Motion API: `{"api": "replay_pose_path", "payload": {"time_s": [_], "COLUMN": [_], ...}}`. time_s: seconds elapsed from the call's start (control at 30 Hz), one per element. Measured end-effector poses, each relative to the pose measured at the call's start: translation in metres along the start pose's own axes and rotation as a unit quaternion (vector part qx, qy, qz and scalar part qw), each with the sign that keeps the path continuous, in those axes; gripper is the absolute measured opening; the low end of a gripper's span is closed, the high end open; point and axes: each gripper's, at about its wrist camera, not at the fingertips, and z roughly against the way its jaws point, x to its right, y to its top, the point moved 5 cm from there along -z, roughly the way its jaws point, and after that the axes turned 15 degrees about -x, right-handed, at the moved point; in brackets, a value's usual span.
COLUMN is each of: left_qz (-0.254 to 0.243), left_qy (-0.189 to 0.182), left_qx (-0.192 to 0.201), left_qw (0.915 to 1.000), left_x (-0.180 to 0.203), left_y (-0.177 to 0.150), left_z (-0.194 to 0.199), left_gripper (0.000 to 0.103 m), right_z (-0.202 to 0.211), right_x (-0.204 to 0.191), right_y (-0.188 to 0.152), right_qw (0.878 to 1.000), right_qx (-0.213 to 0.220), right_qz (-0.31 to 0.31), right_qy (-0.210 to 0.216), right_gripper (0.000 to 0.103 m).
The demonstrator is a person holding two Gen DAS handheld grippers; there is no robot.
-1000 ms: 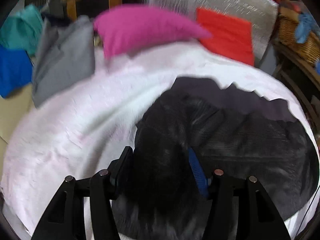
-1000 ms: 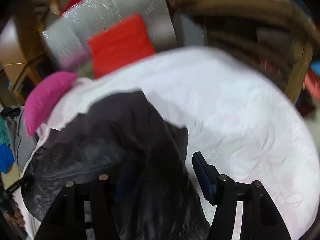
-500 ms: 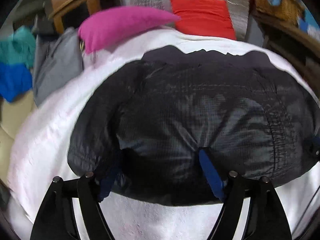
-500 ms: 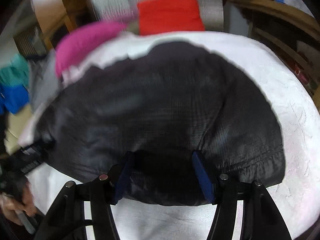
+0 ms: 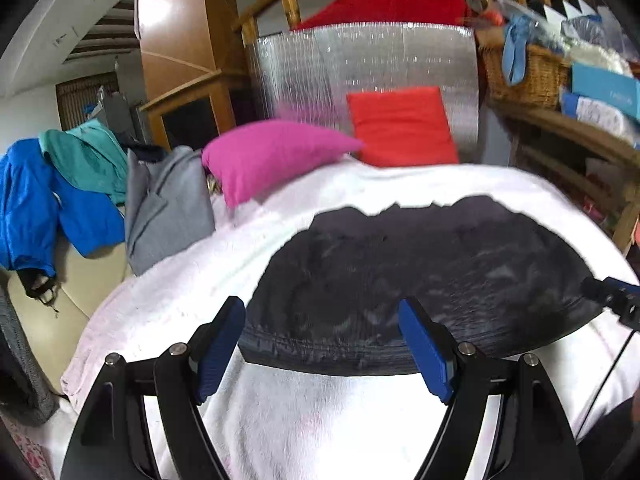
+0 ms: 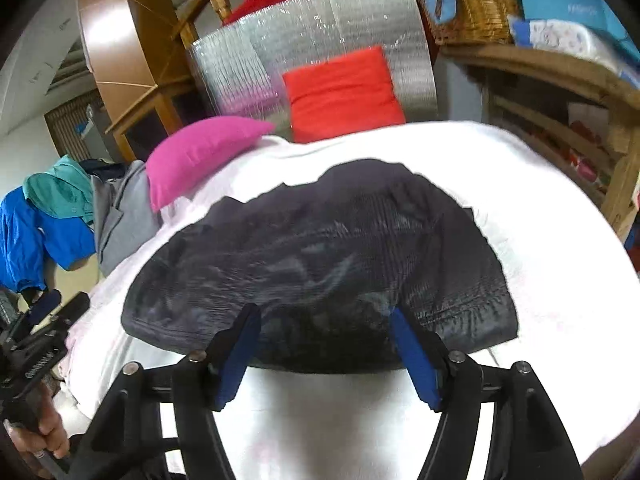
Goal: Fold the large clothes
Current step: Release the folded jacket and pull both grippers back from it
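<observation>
A black quilted jacket (image 5: 420, 272) lies folded and flat on the white blanket (image 5: 320, 420) of a bed. My left gripper (image 5: 320, 308) hovers open over the jacket's near hem, its blue pads (image 5: 220, 344) well apart and off the cloth. In the right wrist view the same jacket (image 6: 320, 248) lies on the blanket (image 6: 540, 200). The right gripper (image 6: 324, 312) has its jaws opening, with the hem lying loose between the pads (image 6: 414, 360). Each gripper shows at the edge of the other's view: right gripper (image 5: 612, 300), left gripper (image 6: 40, 320).
A pink pillow (image 5: 272, 156) and a red cushion (image 5: 400, 124) lean at the bed's head against a silver foil panel (image 5: 360, 64). Grey (image 5: 164, 208), teal and blue garments (image 5: 36, 200) hang at left. A wooden shelf with a wicker basket (image 5: 528, 72) stands right.
Both grippers let go of the black jacket and drew back and up from it. The jacket, bunched a second ago, now lies spread flat on the blanket.
</observation>
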Motion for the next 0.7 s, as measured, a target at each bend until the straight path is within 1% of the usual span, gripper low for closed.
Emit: {"api": "replay_pose_path", "payload": {"time_s": [0.17,0.2,0.23,0.3,0.37,0.43,0.57,0.67,0.7], "left_qz": [-0.005,-0.002,0.001,0.006,0.009,0.012,0.021,0.024,0.026], "left_qy": [0.006,0.005,0.005,0.006,0.005,0.004,0.008,0.012,0.012], "left_qx": [0.024,0.027,0.03,0.042,0.056,0.06,0.073,0.084,0.088], "left_qw": [0.9997,0.9996,0.9995,0.9991,0.9984,0.9981,0.9971,0.9961,0.9957], "left_x": [-0.002,-0.004,-0.005,-0.007,-0.009,-0.011,-0.012,-0.01,-0.011], "left_y": [0.002,0.004,0.005,0.006,0.007,0.008,0.011,0.012,0.013], "left_z": [0.036,0.045,0.049,0.065,0.082,0.094,0.121,0.143,0.148], "left_gripper": [0.081,0.082,0.087,0.088,0.088,0.089,0.089,0.09,0.091], "right_z": [0.046,0.053,0.061,0.081,0.101,0.12,0.158,0.18,0.187], "right_x": [-0.016,-0.018,-0.02,-0.024,-0.027,-0.031,-0.044,-0.052,-0.054], "right_y": [-0.002,-0.001,-0.001,-0.001,-0.002,-0.004,-0.013,-0.024,-0.028], "right_qw": [0.999,0.999,0.999,0.998,0.997,0.996,0.995,0.994,0.992], "right_qx": [0.038,0.043,0.048,0.058,0.072,0.084,0.093,0.104,0.11], "right_qz": [0.005,0.005,0.005,0.001,-0.004,-0.004,0.017,0.037,0.044], "right_qy": [-0.017,-0.021,-0.023,-0.021,-0.015,-0.012,-0.005,-0.024,-0.037], "right_gripper": [0.078,0.079,0.079,0.08,0.083,0.085,0.086,0.086,0.086]}}
